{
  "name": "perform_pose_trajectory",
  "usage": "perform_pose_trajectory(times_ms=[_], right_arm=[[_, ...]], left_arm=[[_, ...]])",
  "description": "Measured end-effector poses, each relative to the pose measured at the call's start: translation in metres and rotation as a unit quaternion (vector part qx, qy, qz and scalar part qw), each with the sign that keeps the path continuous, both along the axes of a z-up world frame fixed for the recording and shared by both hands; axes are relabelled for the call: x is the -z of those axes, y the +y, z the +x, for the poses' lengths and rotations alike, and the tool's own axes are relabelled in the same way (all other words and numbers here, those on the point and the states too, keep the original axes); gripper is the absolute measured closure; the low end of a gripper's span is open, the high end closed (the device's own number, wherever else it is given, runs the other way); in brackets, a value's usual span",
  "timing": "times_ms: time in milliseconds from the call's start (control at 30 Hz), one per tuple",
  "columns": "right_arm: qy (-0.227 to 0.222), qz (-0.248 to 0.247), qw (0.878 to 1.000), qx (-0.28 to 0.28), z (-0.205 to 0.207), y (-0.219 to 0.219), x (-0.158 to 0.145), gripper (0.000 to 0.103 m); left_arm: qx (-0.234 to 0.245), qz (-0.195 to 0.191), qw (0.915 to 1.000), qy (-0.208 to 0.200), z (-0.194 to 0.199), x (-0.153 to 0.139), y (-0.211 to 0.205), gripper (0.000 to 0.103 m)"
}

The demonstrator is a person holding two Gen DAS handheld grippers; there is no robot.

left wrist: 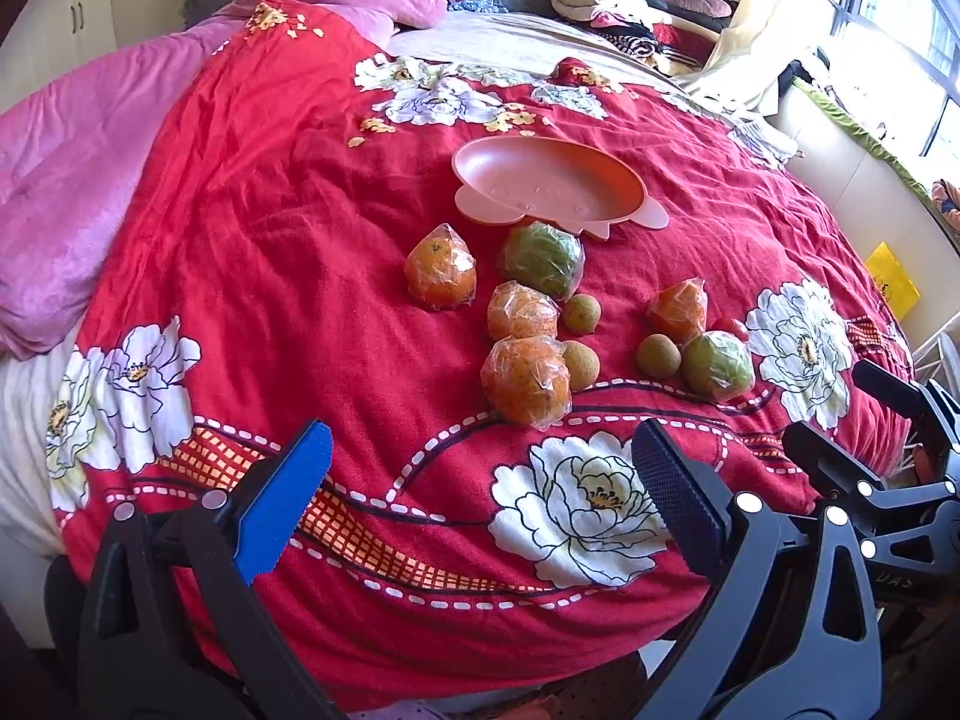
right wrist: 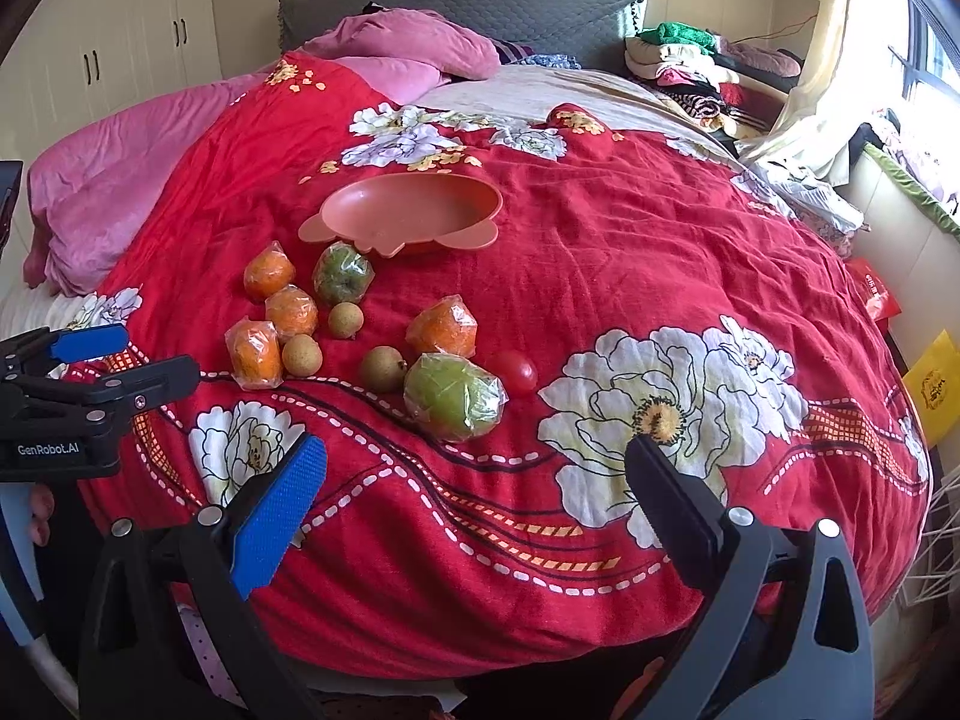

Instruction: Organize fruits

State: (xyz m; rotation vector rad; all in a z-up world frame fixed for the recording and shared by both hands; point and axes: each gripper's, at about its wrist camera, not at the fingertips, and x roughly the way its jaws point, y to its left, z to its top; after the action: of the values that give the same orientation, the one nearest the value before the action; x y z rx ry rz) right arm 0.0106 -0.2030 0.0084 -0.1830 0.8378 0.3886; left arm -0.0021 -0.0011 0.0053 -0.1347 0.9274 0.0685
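A pink plate (left wrist: 540, 180) (right wrist: 408, 210) lies empty on the red flowered bedspread (left wrist: 270, 210). In front of it lie several plastic-wrapped oranges (left wrist: 528, 381) (right wrist: 255, 354), two wrapped green fruits (left wrist: 717, 366) (right wrist: 453, 396), three small brown-green round fruits (left wrist: 658, 355) (right wrist: 383, 368) and a small red tomato (left wrist: 732, 329) (right wrist: 519, 372). My left gripper (left wrist: 480, 456) (right wrist: 150, 354) hangs open just short of the nearest orange, holding nothing. Over the bed's near edge my right gripper (right wrist: 477, 453) (left wrist: 831, 402) is open and empty, short of the nearer green fruit.
A pink quilt (left wrist: 90, 180) is bunched along the bed's left side. Folded clothes (right wrist: 690, 66) are piled at the back right by the window. A yellow bag (right wrist: 933, 384) stands beside the bed on the right. White cupboards (right wrist: 120, 30) line the left wall.
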Motion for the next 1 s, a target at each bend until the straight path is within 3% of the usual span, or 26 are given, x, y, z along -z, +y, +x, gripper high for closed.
perform_pose_trajectory(times_ms=[1000], right_arm=[[0.029, 0.007, 1.000, -0.003, 0.016, 0.004, 0.014, 0.004]], left_arm=[[0.007, -0.019, 0.9995, 0.026, 0.015, 0.020, 0.006, 0.009]])
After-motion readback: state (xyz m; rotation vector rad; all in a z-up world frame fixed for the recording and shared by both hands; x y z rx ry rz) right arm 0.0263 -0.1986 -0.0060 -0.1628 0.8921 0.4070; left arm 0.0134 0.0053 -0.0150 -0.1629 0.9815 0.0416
